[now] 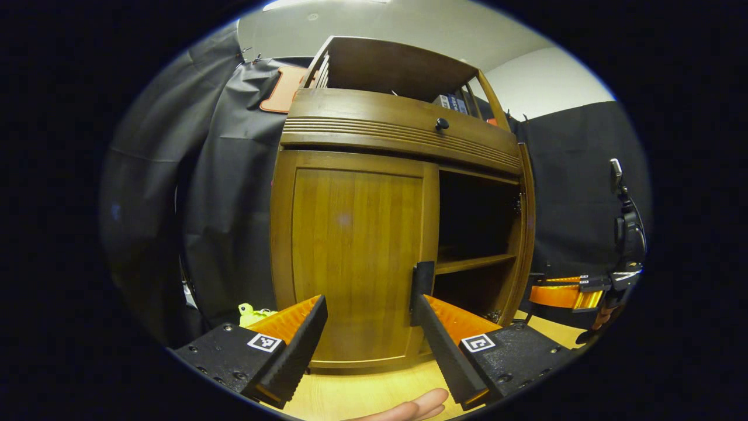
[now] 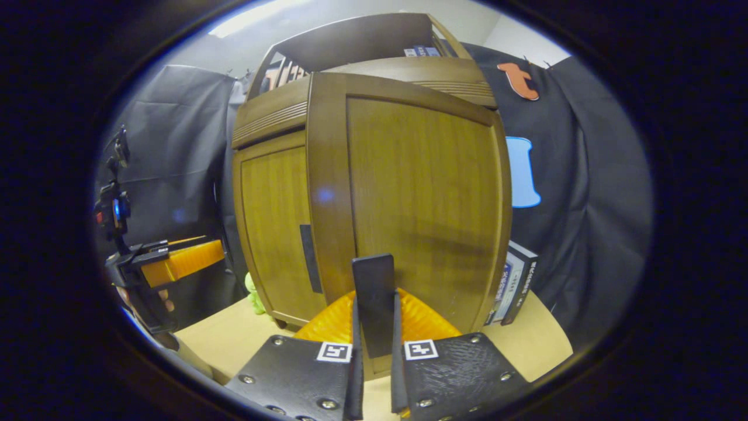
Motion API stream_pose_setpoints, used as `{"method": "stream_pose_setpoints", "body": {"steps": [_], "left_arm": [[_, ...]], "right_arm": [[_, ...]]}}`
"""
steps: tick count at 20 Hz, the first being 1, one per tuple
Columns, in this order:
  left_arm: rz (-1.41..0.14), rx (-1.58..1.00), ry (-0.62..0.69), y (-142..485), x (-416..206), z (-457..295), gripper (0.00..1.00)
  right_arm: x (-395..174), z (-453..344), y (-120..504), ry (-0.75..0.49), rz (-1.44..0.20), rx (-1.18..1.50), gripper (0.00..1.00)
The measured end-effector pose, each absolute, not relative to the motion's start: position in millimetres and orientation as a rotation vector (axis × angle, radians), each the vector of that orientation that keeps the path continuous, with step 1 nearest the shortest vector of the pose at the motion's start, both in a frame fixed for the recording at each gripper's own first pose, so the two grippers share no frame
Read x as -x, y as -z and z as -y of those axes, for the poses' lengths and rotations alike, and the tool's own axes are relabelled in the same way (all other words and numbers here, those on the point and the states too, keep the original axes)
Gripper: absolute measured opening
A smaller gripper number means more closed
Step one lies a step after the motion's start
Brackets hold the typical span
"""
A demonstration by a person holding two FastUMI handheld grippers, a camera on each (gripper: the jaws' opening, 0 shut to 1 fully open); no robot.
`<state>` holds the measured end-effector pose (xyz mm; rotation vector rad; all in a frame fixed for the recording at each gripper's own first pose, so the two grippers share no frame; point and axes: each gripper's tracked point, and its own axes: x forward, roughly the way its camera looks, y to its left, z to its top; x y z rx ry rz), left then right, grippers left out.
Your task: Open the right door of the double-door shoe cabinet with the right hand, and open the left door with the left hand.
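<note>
The brown wooden shoe cabinet stands straight ahead. Its left door is closed, with a black handle on its right edge. My left gripper is open in front of that door, and its right finger's tip is at the handle. The right door stands swung open, seen edge-on in the left gripper view. My right gripper is shut on the right door's black handle. The left door and the left gripper also appear in the right gripper view.
Inside the open half is a dark compartment with a shelf. A drawer with a black knob sits above the doors. A green toy lies left of the cabinet. A box leans by its right side. The floor is light wood.
</note>
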<state>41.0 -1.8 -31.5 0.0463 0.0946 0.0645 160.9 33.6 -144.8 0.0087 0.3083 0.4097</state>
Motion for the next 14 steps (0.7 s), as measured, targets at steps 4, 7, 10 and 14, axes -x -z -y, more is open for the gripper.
{"method": "stream_pose_setpoints", "body": {"steps": [4, 7, 10, 14], "left_arm": [[-0.094, -0.06, -0.048, 33.4, -40.4, 10.7, 0.96], [-0.104, -0.068, -0.033, 38.5, -41.4, 16.9, 0.92], [-0.116, -0.07, -0.023, 41.8, -40.8, 21.4, 0.96], [-0.108, -0.073, -0.021, 39.5, -40.2, 22.5, 0.96]], "right_arm": [[-152.1, -15.5, 141.0, -0.39, -0.307, -0.024, 0.18], [-146.4, -1.1, 138.9, -0.356, -0.301, -0.015, 0.18], [-138.2, 11.3, 135.2, -0.302, -0.293, 0.008, 0.18], [-138.6, 16.4, 135.0, -0.279, -0.284, 0.029, 0.19]]}}
